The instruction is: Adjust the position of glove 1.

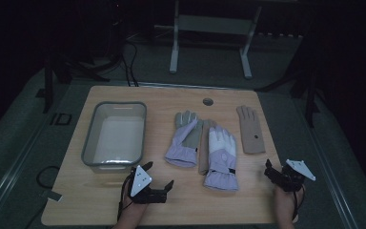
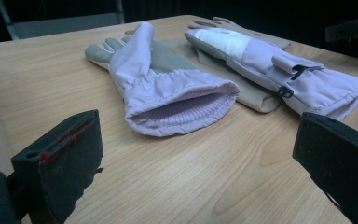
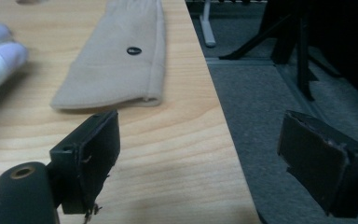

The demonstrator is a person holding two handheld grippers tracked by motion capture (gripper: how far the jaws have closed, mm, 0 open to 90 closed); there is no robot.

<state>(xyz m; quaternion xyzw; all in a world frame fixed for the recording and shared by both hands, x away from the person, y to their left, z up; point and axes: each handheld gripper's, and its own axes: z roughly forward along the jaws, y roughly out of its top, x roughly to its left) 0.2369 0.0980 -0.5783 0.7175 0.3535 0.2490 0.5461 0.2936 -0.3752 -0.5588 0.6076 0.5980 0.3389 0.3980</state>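
Lilac gloves point(image 1: 205, 148) mid-table, no legible branding; left one point(image 2: 168, 88) cuff-open, right one point(image 2: 279, 70) over a beige glove point(image 2: 256, 100). Second beige glove point(image 1: 250, 130) far right, dark unreadable dot. Left gripper point(image 1: 162, 188) near, spread, empty. Right gripper point(image 1: 274, 172) at right edge, spread, empty. Grey tub point(image 1: 115, 136) left.

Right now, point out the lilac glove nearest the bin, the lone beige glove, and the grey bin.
lilac glove point(image 2: 168, 100): left gripper view, on its gathered cuff.
beige glove point(image 1: 252, 136): high view, on the palm below the dark dot.
grey bin point(image 1: 91, 133): high view, on its left rim.
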